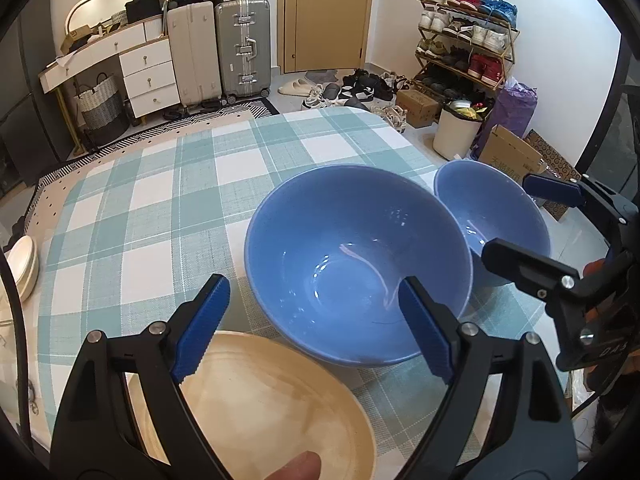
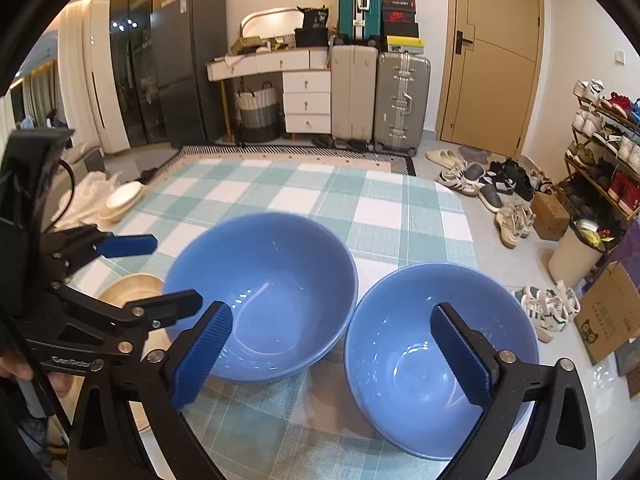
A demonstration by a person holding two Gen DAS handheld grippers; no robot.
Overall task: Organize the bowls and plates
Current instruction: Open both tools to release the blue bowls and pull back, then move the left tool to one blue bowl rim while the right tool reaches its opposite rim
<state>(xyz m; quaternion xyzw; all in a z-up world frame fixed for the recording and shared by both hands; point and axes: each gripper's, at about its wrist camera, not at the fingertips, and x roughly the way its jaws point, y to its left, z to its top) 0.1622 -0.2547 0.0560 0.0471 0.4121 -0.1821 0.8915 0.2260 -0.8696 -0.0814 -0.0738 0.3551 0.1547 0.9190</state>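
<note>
left wrist view, nearest first: the left gripper (image 1: 308,328) hangs with its jaws spread wide and holding nothing, low over the table (image 1: 160,200). under its left finger lies a tan wooden plate (image 1: 272,400), and its right finger reaches over the near rim of the large blue bowl (image 1: 356,260). that bowl stands upright just past the plate; whether the two touch i cannot tell. to its right, very close, sits the second blue bowl (image 1: 492,208), upright too.

in the right wrist view the right gripper (image 2: 332,352) also has its jaws wide apart and empty. its right finger is inside the second blue bowl (image 2: 436,360) and its left finger is over the near wall of the large blue bowl (image 2: 264,292), so it straddles the gap between them.

farther off, at the table's far left edge, a small stack of white dishes (image 2: 124,198) rests beside some white cloth.

judging from this, little looks finished: the two bowls are side by side, not nested, the plate lies apart from the white stack, and neither tool grips anything. stacking the bowls and gathering the plates seems to be what is left.
</note>
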